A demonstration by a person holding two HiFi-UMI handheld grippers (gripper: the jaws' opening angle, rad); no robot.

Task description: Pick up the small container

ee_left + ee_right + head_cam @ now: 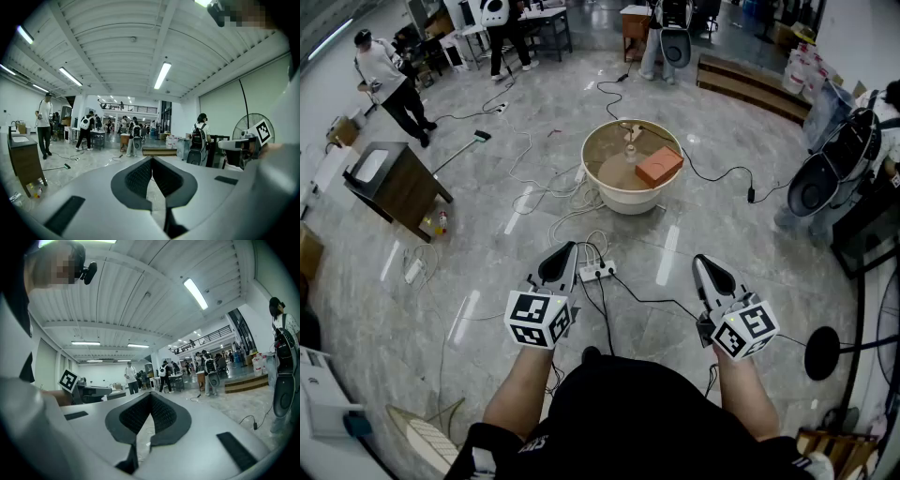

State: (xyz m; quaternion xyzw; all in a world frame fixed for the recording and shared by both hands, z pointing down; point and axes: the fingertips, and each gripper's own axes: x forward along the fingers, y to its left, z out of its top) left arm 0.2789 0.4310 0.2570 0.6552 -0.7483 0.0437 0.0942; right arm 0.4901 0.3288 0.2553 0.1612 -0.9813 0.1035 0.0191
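I hold both grippers over the floor, well short of the round table [628, 202]. Left gripper [570, 247] — jaws together, nothing between. Right gripper [699, 260] — likewise. The small container [630, 150] stands near the table's middle, beside the orange box [658, 166].

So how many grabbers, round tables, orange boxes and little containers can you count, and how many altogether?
grippers: 2, the left gripper and the right gripper, both shut and empty
round table: 1
orange box: 1, on the table
small container: 1, on the table beside the box
total: 5
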